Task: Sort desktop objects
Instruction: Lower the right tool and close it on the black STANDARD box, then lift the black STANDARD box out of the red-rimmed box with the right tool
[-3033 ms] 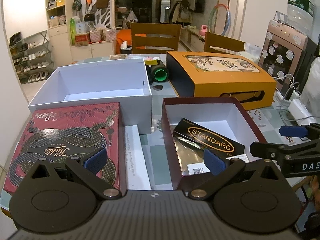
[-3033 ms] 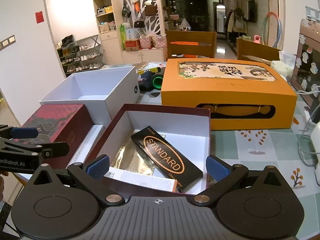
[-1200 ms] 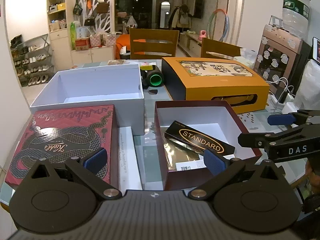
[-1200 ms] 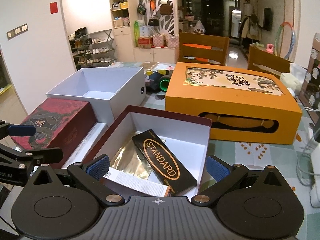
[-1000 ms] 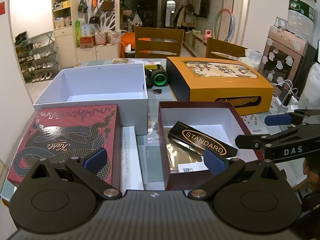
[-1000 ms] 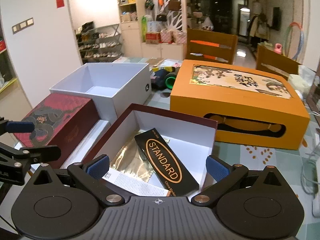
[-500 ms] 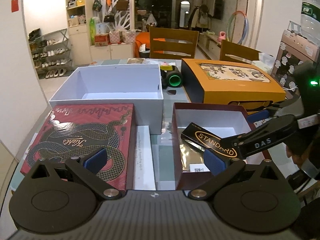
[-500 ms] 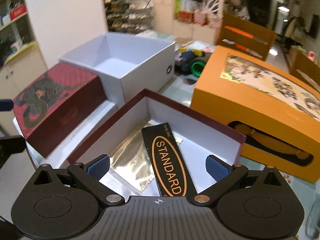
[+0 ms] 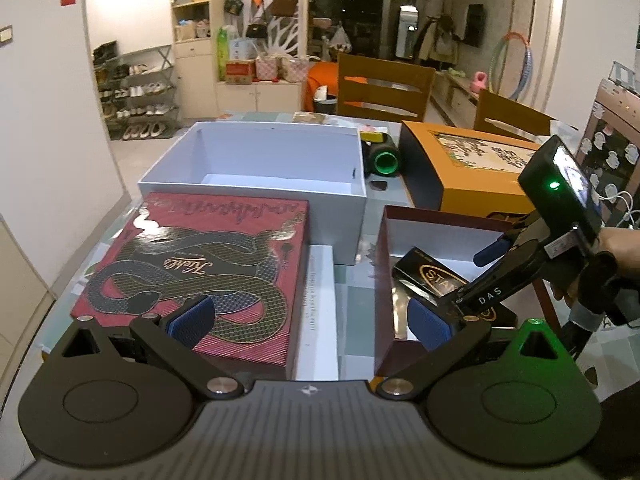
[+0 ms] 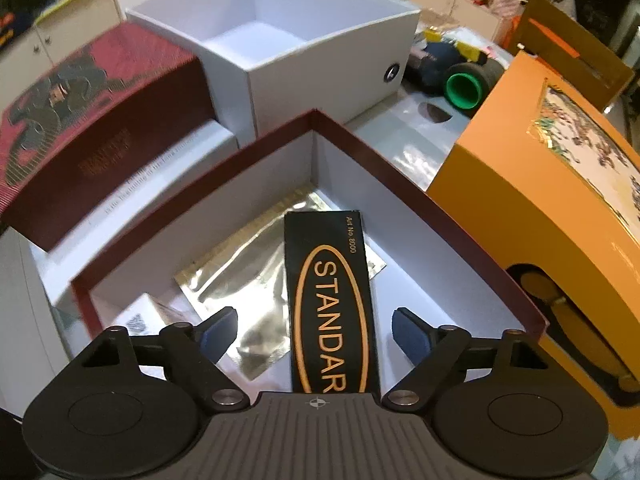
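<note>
I'm bringing the right hand-held gripper (image 10: 314, 334) down inside the maroon open box (image 10: 404, 168), jaws spread wide on either side of the black STANDARD box (image 10: 330, 300), not touching it as far as I can tell. That black box is lying flat in the maroon box, partly on top of a silver foil pouch (image 10: 248, 304). My left hand-held gripper (image 9: 310, 314) is hanging open and empty just this side of the maroon box, over the edge of the red snake-pattern box (image 9: 200, 264). The white open box (image 9: 256, 176), beyond the maroon one, is looking bare inside, so I'm judging the sorting barely begun: the black box, the pouch and the rest are all waiting to be moved.
</note>
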